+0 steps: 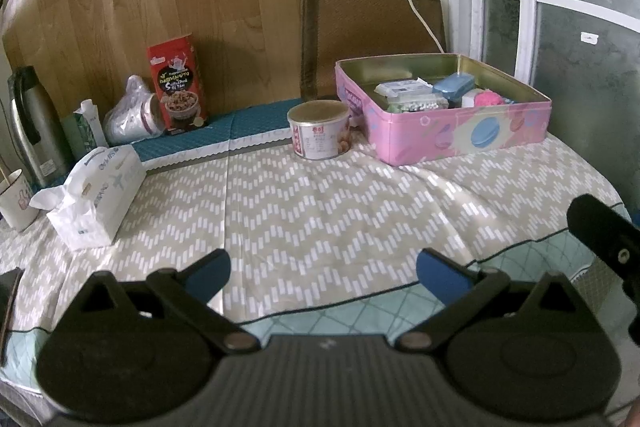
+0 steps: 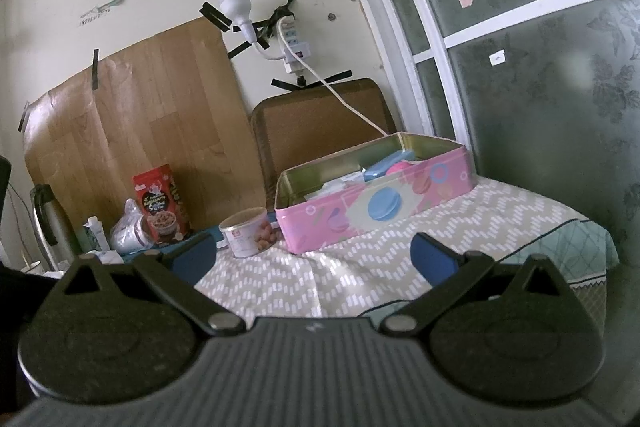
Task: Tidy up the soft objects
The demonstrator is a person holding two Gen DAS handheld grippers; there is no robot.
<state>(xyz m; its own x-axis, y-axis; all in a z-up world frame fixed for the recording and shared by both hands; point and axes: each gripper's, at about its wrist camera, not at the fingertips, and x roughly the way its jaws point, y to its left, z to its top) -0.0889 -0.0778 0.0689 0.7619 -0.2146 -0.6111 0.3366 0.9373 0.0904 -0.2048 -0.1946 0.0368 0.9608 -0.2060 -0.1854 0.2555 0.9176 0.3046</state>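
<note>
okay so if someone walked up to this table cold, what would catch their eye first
Most likely the pink tin printed with macarons, open at the far right of the table and holding a blue case and a pink fluffy ball. Next, the red snack box upright against the wood-look panel at the back left, and the white tissue pack lying near the left edge.

A: What is on the worktop (image 1: 320, 211)?
B: A cloth with white zigzag marks covers it. A pink tin box (image 1: 448, 131) sits at the back right, and a round can (image 1: 319, 129) stands just beside it on the left.
A: And on the left side?
B: A white tissue pack (image 1: 100, 191) lies there. Behind it stand a red snack box (image 1: 177, 85), a plastic bag (image 1: 130, 115), a steel flask (image 1: 30, 123) and a paper cup (image 1: 16, 199)
</note>
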